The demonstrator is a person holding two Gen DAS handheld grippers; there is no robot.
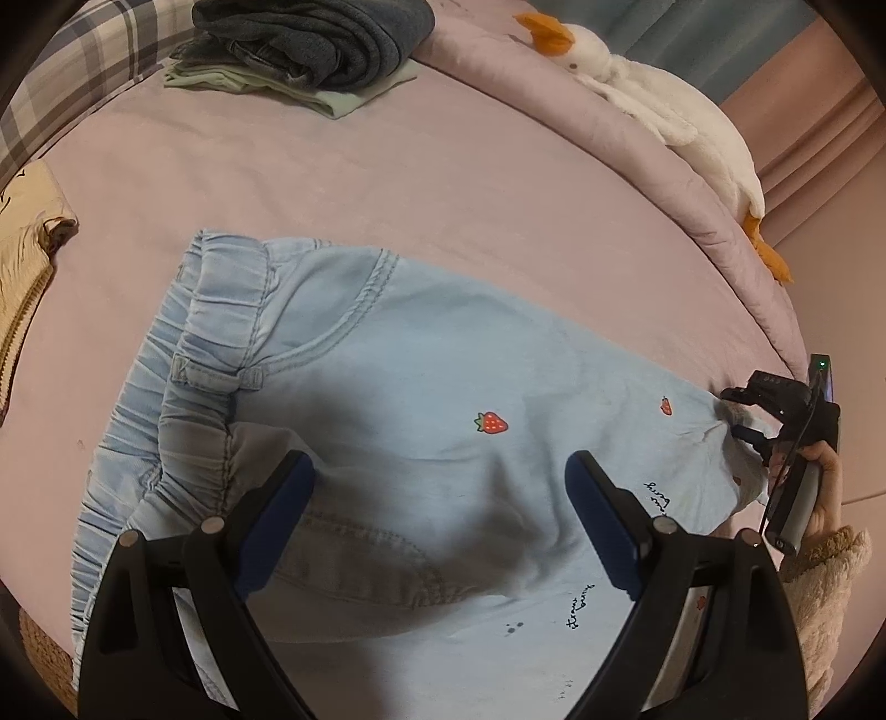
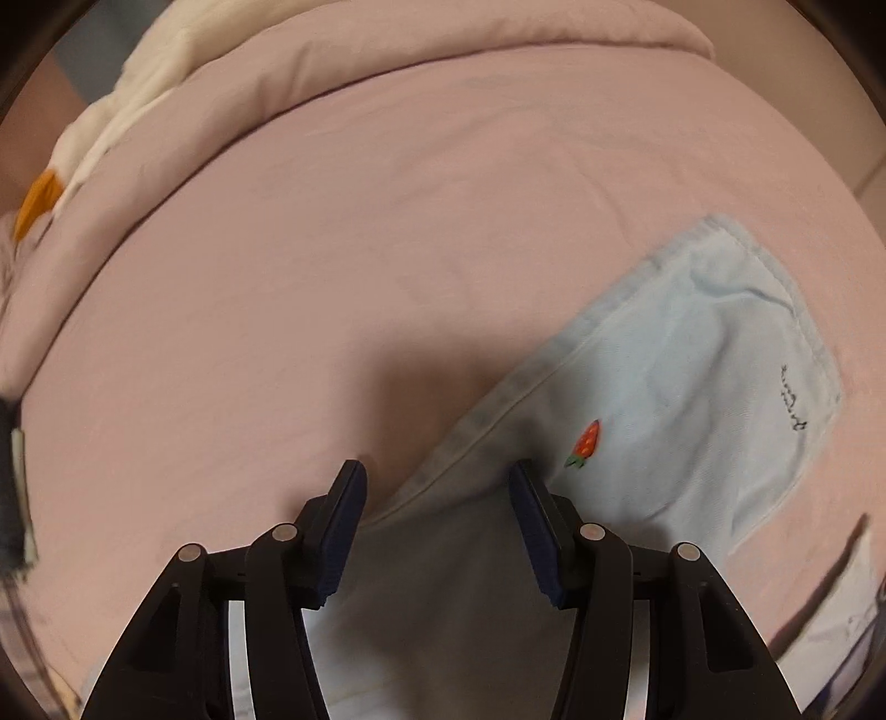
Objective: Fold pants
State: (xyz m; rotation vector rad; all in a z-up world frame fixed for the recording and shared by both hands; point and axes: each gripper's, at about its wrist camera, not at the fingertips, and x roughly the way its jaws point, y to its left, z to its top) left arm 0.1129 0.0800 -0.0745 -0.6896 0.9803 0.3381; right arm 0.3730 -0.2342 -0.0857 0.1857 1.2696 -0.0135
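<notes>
Light blue denim pants (image 1: 415, 360) with small strawberry prints lie flat on the pink bed sheet (image 1: 332, 183), their elastic waistband to the left. My left gripper (image 1: 440, 462) hovers open over the hip area, with nothing between its blue pads. At the right edge of the left wrist view a hand in a fleecy sleeve holds my right gripper (image 1: 736, 412) at the far end of the leg. In the right wrist view that gripper (image 2: 437, 471) stands half open, straddling the seamed edge of the pant leg (image 2: 692, 387); its pads do not press on the cloth.
A stack of folded clothes (image 1: 310, 50) sits at the far side of the bed. A white plush goose (image 1: 664, 105) lies along the right edge. A beige garment (image 1: 22, 260) lies at the left, and plaid fabric (image 1: 83, 55) at the far left corner.
</notes>
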